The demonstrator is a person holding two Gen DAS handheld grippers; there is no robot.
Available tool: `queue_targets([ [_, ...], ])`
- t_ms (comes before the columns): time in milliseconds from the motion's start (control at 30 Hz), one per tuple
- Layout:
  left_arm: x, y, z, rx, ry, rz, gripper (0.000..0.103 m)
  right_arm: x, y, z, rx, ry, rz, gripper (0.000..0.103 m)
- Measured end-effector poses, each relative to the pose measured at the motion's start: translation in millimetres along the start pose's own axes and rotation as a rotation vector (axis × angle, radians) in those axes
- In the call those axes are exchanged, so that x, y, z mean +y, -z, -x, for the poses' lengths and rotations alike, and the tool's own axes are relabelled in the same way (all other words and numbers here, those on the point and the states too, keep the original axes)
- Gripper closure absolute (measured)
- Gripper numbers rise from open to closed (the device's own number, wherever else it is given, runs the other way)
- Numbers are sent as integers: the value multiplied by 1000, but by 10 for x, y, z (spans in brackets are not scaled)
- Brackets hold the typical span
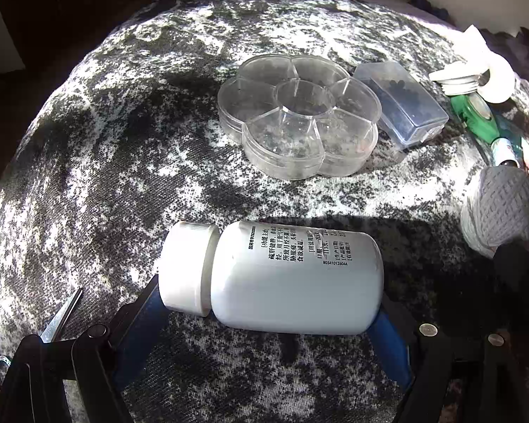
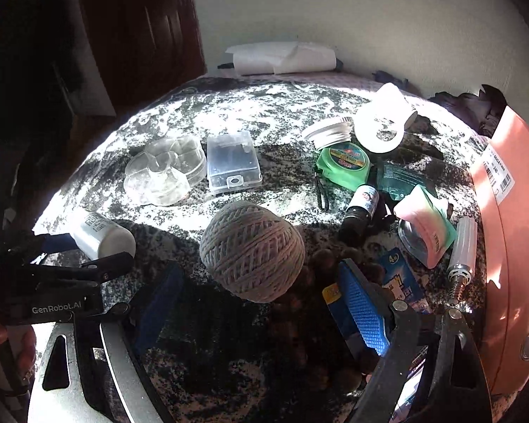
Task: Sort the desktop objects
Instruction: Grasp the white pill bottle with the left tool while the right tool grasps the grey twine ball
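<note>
The left hand-held gripper [image 1: 264, 303] pinches the white pill bottle [image 1: 275, 276] lying sideways across its blue pads, just above the mottled table [image 1: 105, 162], near the clear flower-shaped organizer [image 1: 298, 116]. The right hand-held gripper [image 2: 261, 303] is spread around the twine ball [image 2: 252, 250]

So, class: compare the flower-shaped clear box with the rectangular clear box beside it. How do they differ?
The flower-shaped box has rounded petal compartments around a central cup; the rectangular box is one straight-sided case. The flower-shaped box looks nearly empty; the rectangular box holds small dark bits. Both are transparent plastic, side by side on the mottled cloth.
</note>
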State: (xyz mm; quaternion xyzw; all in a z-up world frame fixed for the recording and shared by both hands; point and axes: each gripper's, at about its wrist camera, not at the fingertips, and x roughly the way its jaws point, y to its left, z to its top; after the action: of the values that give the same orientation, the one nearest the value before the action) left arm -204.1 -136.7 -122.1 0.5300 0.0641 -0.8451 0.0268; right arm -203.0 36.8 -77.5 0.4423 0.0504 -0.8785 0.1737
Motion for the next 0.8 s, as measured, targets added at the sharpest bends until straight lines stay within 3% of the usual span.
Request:
queue_targets([
  [300, -23, -28, 0, -25, -5, -4, 21, -50, -57, -201, 19, -6, -21, 14],
  [367, -20, -24, 4, -28, -4, -1, 21, -51, -62, -200, 15, -17, -14, 34],
  [800, -93, 10, 344, -82, 1, -14, 21, 54, 8, 110, 7, -34, -10, 34],
])
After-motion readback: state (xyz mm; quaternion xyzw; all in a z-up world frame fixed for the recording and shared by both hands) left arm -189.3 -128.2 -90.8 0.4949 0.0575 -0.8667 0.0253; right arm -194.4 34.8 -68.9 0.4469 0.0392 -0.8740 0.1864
